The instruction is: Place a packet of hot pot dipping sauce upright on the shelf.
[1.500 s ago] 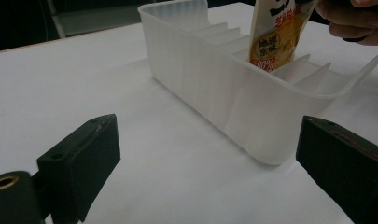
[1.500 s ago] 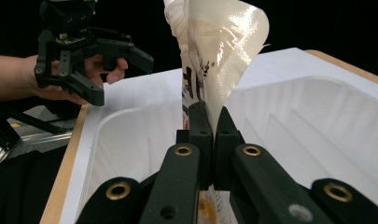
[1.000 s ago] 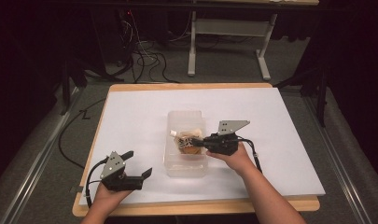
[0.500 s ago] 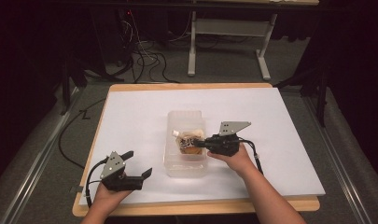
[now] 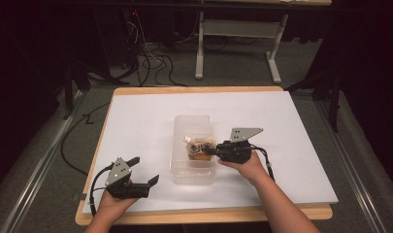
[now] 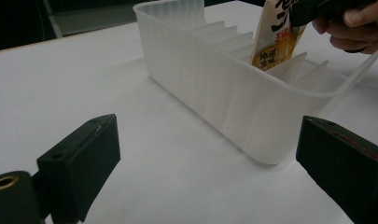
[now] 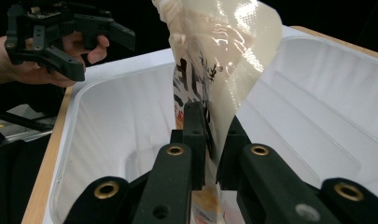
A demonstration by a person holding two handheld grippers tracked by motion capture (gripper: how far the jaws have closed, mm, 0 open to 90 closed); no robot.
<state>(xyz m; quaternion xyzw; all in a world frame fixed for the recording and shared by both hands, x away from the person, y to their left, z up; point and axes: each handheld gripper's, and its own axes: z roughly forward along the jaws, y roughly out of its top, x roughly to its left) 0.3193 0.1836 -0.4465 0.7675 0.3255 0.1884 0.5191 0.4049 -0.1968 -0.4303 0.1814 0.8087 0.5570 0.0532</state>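
A clear plastic container [image 5: 193, 118] with ribbed dividers stands mid-table on the white sheet. My right gripper [image 5: 207, 150] reaches into it from the right and is shut on a printed cream pouch [image 5: 200, 148], held upright inside. In the right gripper view the jaws [image 7: 213, 135] pinch the pouch [image 7: 219, 56] low down; they have just been opening slightly, with the pouch still between them. My left gripper [image 5: 145, 169] rests open near the front left edge. Nothing lies between its fingers [image 6: 214, 158], which face the container's wall [image 6: 200, 88] and the pouch [image 6: 275, 42].
The white sheet [image 5: 291, 126] covers a wooden table [image 5: 204, 89]. Beyond the far edge are desk legs [image 5: 200, 48] and cables [image 5: 145, 58] on the dark floor. A cable [image 5: 70, 145] trails off the left side.
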